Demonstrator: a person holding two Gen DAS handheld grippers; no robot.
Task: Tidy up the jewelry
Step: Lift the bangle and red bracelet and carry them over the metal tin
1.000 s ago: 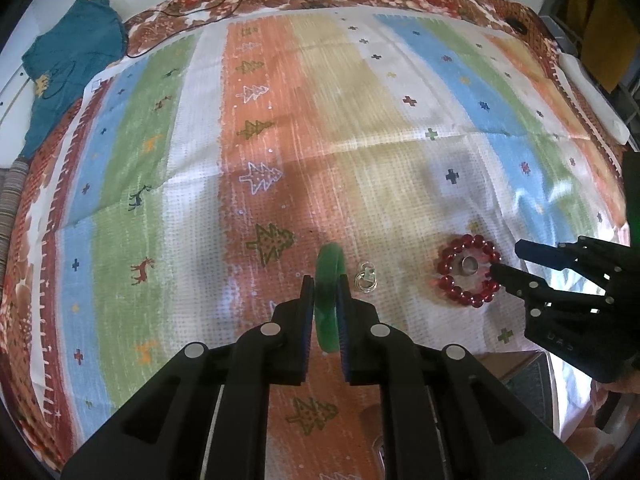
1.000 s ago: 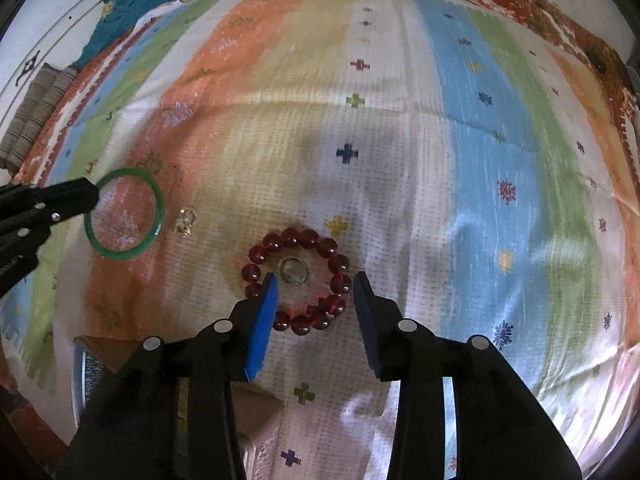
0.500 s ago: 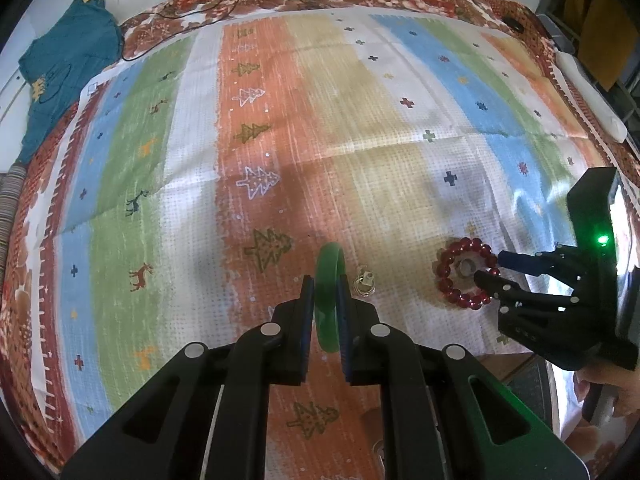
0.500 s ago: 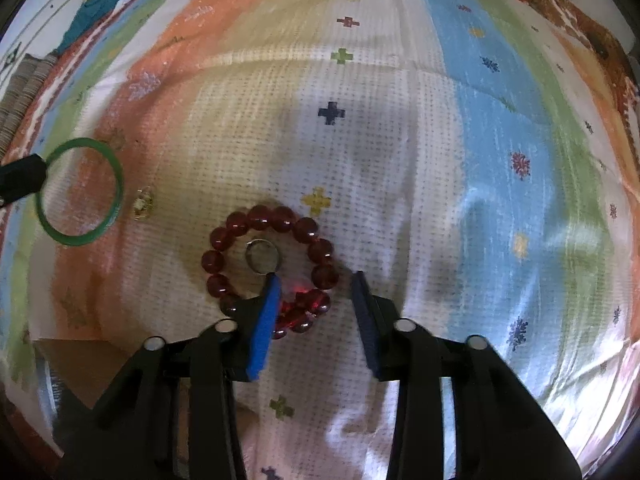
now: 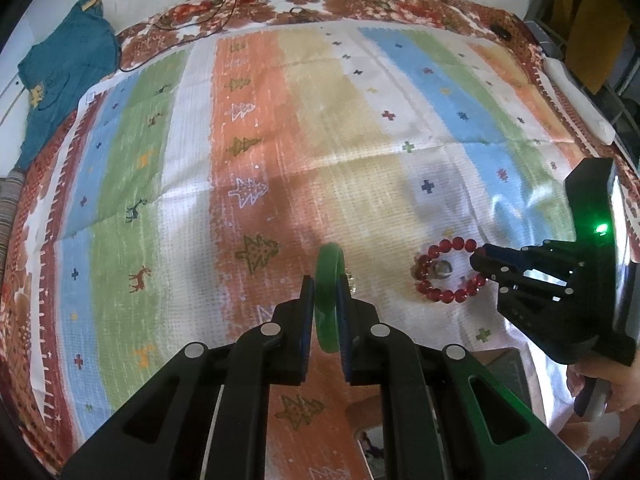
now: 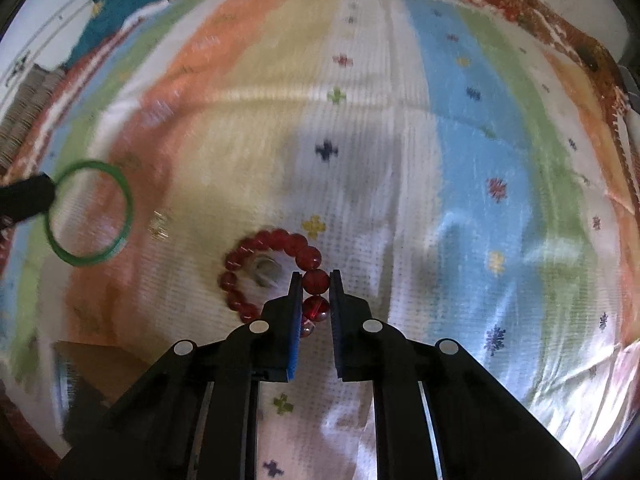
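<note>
My left gripper is shut on a green bangle, held edge-on above the striped cloth; the bangle shows as a full ring in the right wrist view. My right gripper is shut on the near side of a red bead bracelet, beads pinched between its pads. From the left wrist view the right gripper grips the bracelet at its right side. A small silver ring lies inside the bracelet loop. Small gold earrings lie between bangle and bracelet.
A striped patterned cloth covers the bed. A teal garment lies at the far left corner. A brown box with a dark tray sits at the near edge, left of my right gripper. A black cable runs at the far edge.
My right gripper moved forward over the red bead bracelet and shut on its near side. My left gripper stays shut on the green bangle, nearly still.
</note>
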